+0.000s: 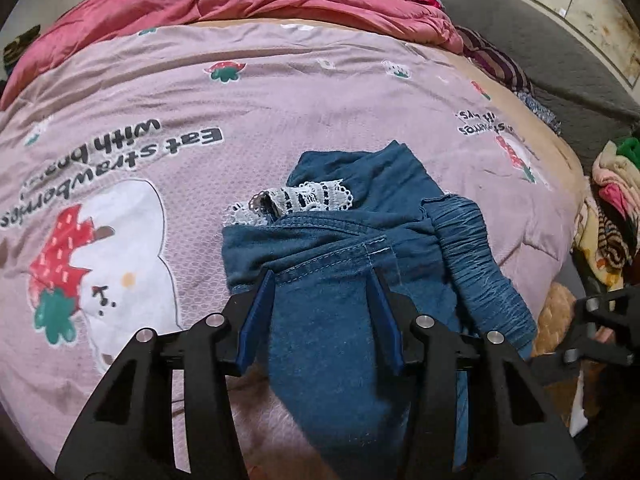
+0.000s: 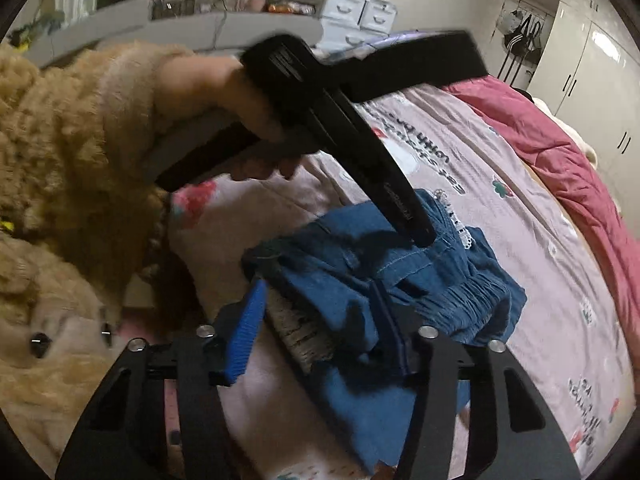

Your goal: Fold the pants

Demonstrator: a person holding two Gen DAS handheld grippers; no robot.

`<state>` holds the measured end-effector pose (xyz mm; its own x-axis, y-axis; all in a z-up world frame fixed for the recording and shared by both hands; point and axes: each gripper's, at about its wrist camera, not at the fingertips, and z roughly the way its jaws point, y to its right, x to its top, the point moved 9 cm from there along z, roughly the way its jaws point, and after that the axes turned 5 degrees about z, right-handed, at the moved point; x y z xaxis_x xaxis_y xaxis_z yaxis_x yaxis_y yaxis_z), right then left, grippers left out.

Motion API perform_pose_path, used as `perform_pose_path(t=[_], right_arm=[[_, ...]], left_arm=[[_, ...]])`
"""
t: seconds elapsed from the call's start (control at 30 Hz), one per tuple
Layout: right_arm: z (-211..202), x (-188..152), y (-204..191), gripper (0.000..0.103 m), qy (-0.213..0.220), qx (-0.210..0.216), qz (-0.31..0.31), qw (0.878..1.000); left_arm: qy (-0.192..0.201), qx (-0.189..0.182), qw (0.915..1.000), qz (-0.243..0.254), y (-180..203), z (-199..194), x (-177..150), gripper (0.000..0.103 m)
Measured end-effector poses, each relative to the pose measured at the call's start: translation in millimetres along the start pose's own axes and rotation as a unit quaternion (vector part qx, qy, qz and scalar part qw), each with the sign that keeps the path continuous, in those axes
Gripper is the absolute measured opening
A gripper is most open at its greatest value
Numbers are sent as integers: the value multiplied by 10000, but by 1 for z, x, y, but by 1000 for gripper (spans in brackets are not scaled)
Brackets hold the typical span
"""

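Blue denim pants (image 1: 360, 216) with a white lace trim (image 1: 304, 198) lie bunched on a pink strawberry-print bedsheet (image 1: 200, 92). My left gripper (image 1: 320, 284) is shut on a thick fold of the denim, which fills the gap between its blue pads and drapes toward the camera. In the right wrist view the left gripper (image 2: 420, 236), held by a hand in a fuzzy tan sleeve (image 2: 60, 152), comes down onto the pants (image 2: 460, 280). My right gripper (image 2: 320, 312) is shut on the waistband end, with denim and its pale woven lining between the pads.
A red quilt (image 1: 240, 0) is heaped along the far side of the bed. A pile of mixed clothes (image 1: 612, 220) sits off the bed's right edge. White wardrobes (image 2: 592, 80) and a cluttered shelf with small drawers (image 2: 352, 12) line the walls.
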<state>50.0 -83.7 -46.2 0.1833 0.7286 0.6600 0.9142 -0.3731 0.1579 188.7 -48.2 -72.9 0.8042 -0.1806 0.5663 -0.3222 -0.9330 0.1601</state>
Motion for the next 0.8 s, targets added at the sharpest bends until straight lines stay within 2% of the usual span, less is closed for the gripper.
perform_pose_path(t=[0.03, 0.07, 0.3, 0.43, 0.53, 0.6, 0.67, 0.8], right_arm=[[9, -1, 6, 21, -106, -171, -8, 9998], [15, -3, 9, 3, -235, -218, 6, 9995], [3, -30, -11, 3, -430, 124, -117, 9989], [18, -49, -6, 4, -476, 262, 416, 9977], [17, -50, -6, 10, -329, 353, 791, 9957], [12, -50, -3, 18, -279, 449, 1088, 9927], [5, -48, -1, 23, -196, 515, 1327, 9896], [-7, -43, -4, 28, -114, 490, 1473, 9878]], left_arm=[[18, -20, 10000, -6, -1, 1, 0, 39], [24, -20, 10000, 0, -1, 1, 0, 39], [23, -76, 10000, -27, -3, 8, 1, 43], [54, 31, 9999, 101, 2, 9, 1, 44], [89, 68, 9999, 113, 2, 7, 1, 44], [111, 82, 9998, 111, 3, 6, 1, 44], [126, 92, 9998, 118, 3, 5, 1, 45], [146, 86, 9998, 116, 4, 3, 1, 47]])
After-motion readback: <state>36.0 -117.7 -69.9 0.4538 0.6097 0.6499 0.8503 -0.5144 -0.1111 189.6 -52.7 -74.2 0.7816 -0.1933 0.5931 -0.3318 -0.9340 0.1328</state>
